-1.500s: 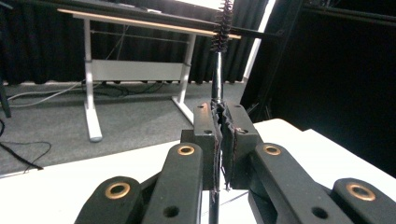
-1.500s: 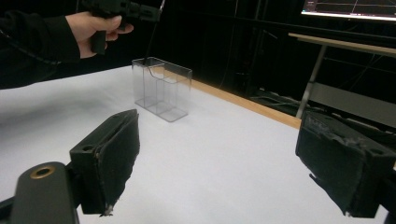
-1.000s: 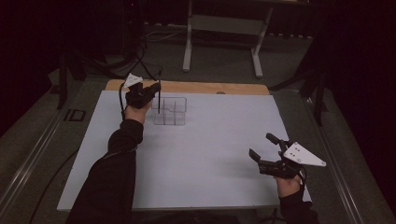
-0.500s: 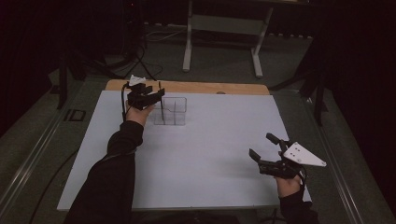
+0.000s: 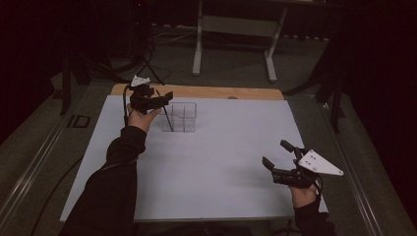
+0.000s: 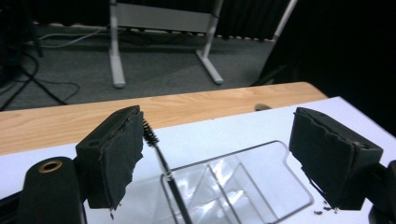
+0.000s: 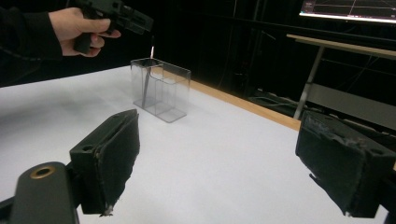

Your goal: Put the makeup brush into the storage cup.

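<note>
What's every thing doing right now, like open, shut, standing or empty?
Left gripper: fingers just opened, clear of the brush.
Mascara brush: leaning in the clear box, bristles up.
Clear box: upright, open top, divided into compartments.
Right gripper: fingers open, nothing between them.

A clear box [image 5: 179, 116] stands at the far left of the surface [image 5: 211, 162]; a thin brush [image 5: 165, 116] leans inside its left compartment.

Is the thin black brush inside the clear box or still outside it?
Inside: the brush leans in the clear box, and the left gripper has just been opening.
</note>
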The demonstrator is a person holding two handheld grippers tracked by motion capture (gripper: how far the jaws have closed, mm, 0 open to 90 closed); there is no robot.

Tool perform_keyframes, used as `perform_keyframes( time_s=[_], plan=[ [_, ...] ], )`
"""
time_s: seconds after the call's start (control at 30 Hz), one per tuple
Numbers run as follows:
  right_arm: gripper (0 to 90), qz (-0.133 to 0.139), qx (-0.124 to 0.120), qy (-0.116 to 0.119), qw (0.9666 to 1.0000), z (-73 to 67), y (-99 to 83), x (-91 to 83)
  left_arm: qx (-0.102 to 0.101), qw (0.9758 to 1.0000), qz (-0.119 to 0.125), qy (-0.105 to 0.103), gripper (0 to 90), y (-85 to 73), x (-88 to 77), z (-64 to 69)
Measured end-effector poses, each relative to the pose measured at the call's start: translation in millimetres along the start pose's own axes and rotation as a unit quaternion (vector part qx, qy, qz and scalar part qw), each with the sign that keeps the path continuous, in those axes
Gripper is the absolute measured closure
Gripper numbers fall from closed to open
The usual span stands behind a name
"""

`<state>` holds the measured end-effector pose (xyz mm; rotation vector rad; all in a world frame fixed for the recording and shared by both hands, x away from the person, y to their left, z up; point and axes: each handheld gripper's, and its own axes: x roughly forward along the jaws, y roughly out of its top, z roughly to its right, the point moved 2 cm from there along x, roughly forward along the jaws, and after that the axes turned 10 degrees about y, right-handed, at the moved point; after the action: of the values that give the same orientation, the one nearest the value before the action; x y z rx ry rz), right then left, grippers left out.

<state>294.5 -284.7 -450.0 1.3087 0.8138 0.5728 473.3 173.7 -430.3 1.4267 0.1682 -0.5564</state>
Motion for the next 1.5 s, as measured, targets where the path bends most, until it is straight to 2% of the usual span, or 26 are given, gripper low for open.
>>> perform_keyframes(
  time_s=[0.2,0.33,0.4,0.43,0.5,0.57,0.87,1.13,1.5],
  plan=[
    [13.5,0.000,0.000,0.000,1.0000,-0.4,0.3,-0.1,0.006,0.9999,0.002,-0.009,15.0,2.7,-11.4,0.7],
    [13.5,-0.001,0.000,-0.001,1.0000,-0.5,-0.1,-0.1,0.010,0.9999,0.001,-0.009,11.3,3.7,-19.0,1.8],
    [13.5,-0.001,0.000,-0.001,1.0000,-0.8,0.2,-0.4,0.004,0.9994,-0.003,-0.034,5.8,4.0,-23.0,0.4],
    [13.5,-0.001,0.000,-0.001,1.0000,-1.0,0.4,-0.5,0.004,0.9993,-0.004,-0.037,2.8,3.8,-24.5,0.0],
    [13.5,-0.002,-0.001,-0.002,1.0000,-1.7,0.5,-0.5,0.000,0.9992,-0.007,-0.040,2.6,3.6,-27.2,-0.6],
    [13.5,-0.001,-0.002,-0.002,1.0000,-1.8,0.7,-0.6,0.005,0.9991,0.004,-0.043,2.6,2.9,-32.3,0.2],
    [13.5,-0.003,-0.001,-0.003,1.0000,-2.2,0.5,-0.5,0.019,0.9965,0.003,-0.081,0.2,-1.2,-49.6,8.9],
    [13.5,-0.003,0.000,-0.002,1.0000,-2.1,0.5,-0.4,0.024,0.9949,0.002,-0.098,0.0,-6.8,-61.6,13.8],
    [13.5,-0.002,-0.001,-0.002,1.0000,-2.2,0.8,-0.6,0.038,0.9901,0.016,-0.134,0.0,-21.4,-91.9,20.3]
  ],
)
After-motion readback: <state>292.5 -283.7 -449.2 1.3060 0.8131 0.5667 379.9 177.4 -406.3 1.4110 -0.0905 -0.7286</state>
